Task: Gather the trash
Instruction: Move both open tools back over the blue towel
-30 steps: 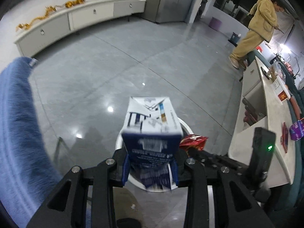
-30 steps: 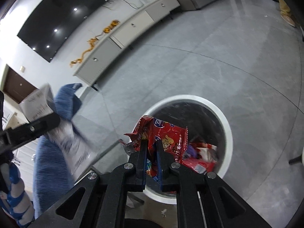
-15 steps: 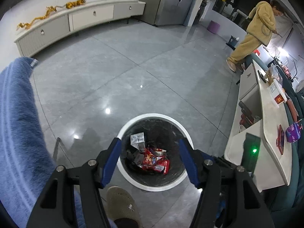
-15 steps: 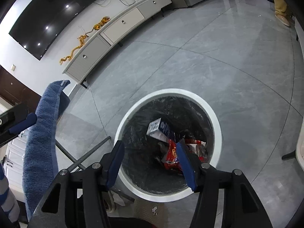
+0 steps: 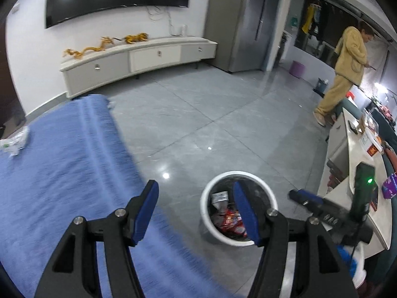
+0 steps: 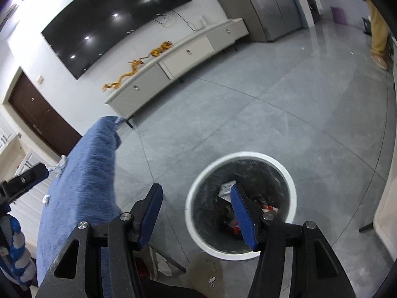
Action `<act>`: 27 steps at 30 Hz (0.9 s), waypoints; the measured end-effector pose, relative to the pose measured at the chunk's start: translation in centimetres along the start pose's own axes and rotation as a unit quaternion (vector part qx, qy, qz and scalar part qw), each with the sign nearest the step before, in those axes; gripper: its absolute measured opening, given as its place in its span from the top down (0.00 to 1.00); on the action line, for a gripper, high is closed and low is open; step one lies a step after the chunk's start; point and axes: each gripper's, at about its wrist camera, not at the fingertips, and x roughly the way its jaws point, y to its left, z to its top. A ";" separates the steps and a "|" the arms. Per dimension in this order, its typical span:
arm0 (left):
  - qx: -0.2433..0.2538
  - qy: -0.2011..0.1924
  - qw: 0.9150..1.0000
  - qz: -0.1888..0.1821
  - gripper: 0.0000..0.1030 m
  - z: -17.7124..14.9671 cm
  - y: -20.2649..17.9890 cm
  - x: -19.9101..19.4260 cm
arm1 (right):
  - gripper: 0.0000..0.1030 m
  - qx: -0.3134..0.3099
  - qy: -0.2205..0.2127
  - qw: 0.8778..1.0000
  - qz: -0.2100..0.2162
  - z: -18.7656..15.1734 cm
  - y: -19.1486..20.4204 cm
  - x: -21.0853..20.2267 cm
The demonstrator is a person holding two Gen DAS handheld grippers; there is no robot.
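A white-rimmed round bin (image 5: pixel 211 193) with a dark liner stands on the grey floor. Inside lie red snack wrappers (image 5: pixel 230 223) and a white carton (image 5: pixel 219 196). My left gripper (image 5: pixel 196 188) is open and empty, high above the gap between the bin and a blue cloth-covered table (image 5: pixel 62 161). My right gripper (image 6: pixel 196 190) is also open and empty, above the bin rim (image 6: pixel 248 154), with the carton (image 6: pixel 227 188) and wrapper (image 6: pixel 265 207) below. Crumpled white trash (image 5: pixel 15 141) lies on the blue cloth. The right gripper's fingers (image 5: pixel 305 197) show beside the bin.
A white counter (image 5: pixel 357 149) with packets runs along the right. A person in yellow clothes (image 5: pixel 347 69) stands at its far end. A low white cabinet (image 5: pixel 139 59) under a wall screen lines the far wall. More crumpled paper (image 6: pixel 58 166) lies on the cloth.
Both grippers opened: the carton left the left one and the red wrapper left the right one, and both now lie in the bin. Both grippers rose, the left swinging toward the blue cloth.
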 end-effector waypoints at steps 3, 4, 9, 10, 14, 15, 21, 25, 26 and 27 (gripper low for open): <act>-0.014 -0.022 0.999 0.029 0.41 -1.1 3.4 -3.3 | 0.46 -0.018 -0.010 1.000 0.012 0.3 2.5 -1.1; -0.020 -0.028 0.999 0.036 0.41 -1.4 4.3 -4.2 | 0.46 -0.029 -0.013 0.999 0.017 0.4 3.7 -1.5; -0.059 -0.052 0.994 0.072 0.41 -3.3 10.2 -8.7 | 0.46 -0.080 -0.027 0.996 0.037 1.3 9.2 -2.8; -0.072 -0.058 0.993 0.080 0.41 -3.8 11.9 -9.8 | 0.46 -0.095 -0.029 0.994 0.044 1.5 10.8 -2.8; -0.107 -0.068 0.987 0.101 0.41 -5.5 16.5 -12.1 | 0.43 -0.137 -0.031 0.988 0.061 1.7 15.7 -2.5; -0.117 -0.070 0.985 0.107 0.41 -6.0 17.5 -12.5 | 0.42 -0.150 -0.030 0.986 0.067 1.7 17.1 -2.2; -0.163 -0.073 0.972 0.152 0.40 -8.8 24.5 -14.7 | 0.41 -0.205 -0.013 0.973 0.100 1.7 24.3 0.5; -0.201 -0.066 0.962 0.173 0.40 -10.1 29.0 -14.9 | 0.41 -0.242 0.005 0.963 0.120 1.4 28.6 3.5; -0.213 -0.065 0.959 0.177 0.40 -10.3 30.3 -14.7 | 0.41 -0.256 0.012 0.958 0.126 1.3 30.2 4.7; -0.224 -0.063 0.955 0.182 0.40 -10.6 31.4 -14.5 | 0.41 -0.267 0.018 0.955 0.132 1.1 31.4 5.7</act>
